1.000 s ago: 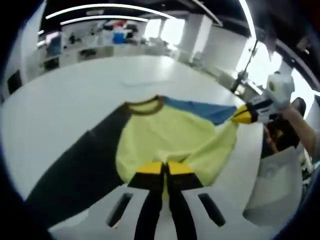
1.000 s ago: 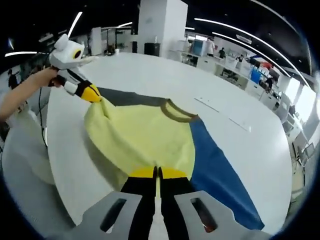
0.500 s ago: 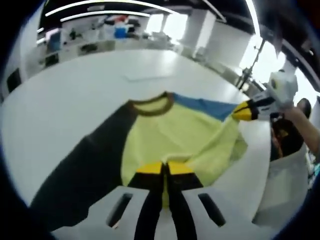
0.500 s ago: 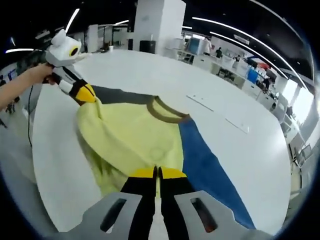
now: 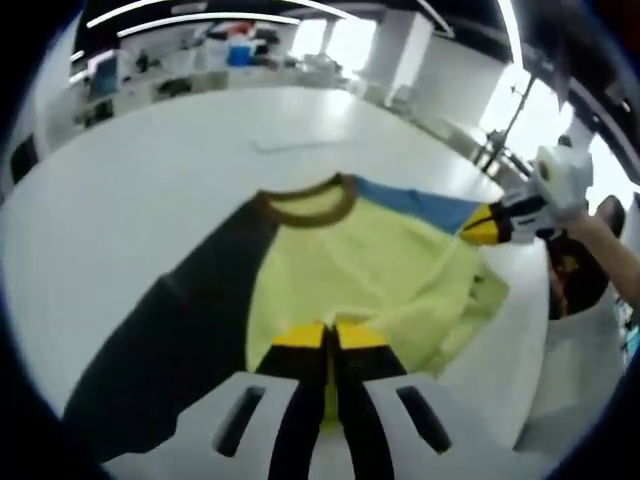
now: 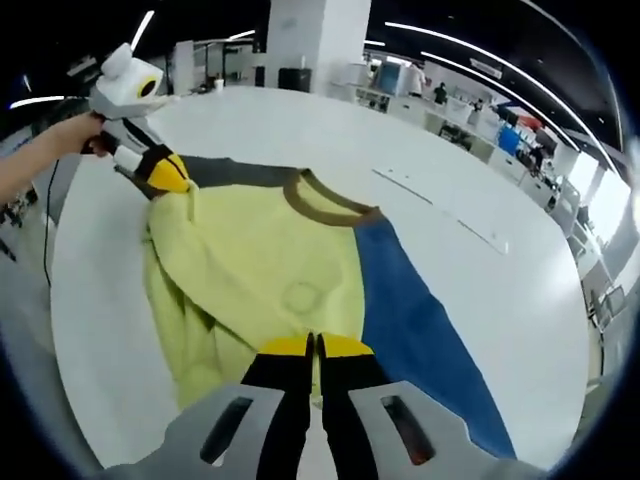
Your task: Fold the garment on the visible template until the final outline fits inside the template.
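Garment: we see a long-sleeved shirt [image 5: 350, 265] with a yellow body, brown collar, one dark sleeve and one blue sleeve, lying on the white table [image 5: 140, 190], its lower part lifted and bunched toward the collar
Left hand-held gripper [image 5: 328, 338]: we read its jaws as closed on the yellow hem at one lower corner of the shirt; in the right gripper view it sits at the far side, pinching the cloth beside the dark sleeve
Right hand-held gripper [image 6: 313, 346]: jaws together on the yellow hem at the other lower corner, next to the blue sleeve
Progress: we judge the first fold is under way, the bottom edge raised and heading for the collar; nothing is laid flat yet
Left to do: we think the hem must be set down, then both sleeves brought in, since they stretch well beyond the body
Template: we cannot make out its outline under the shirt
Surface: broad, pale, smooth table with faint marks beyond the collar
Room: large open hall, long ceiling light strips, white pillar [image 6: 305, 45], cluttered desks far behind, bright windows
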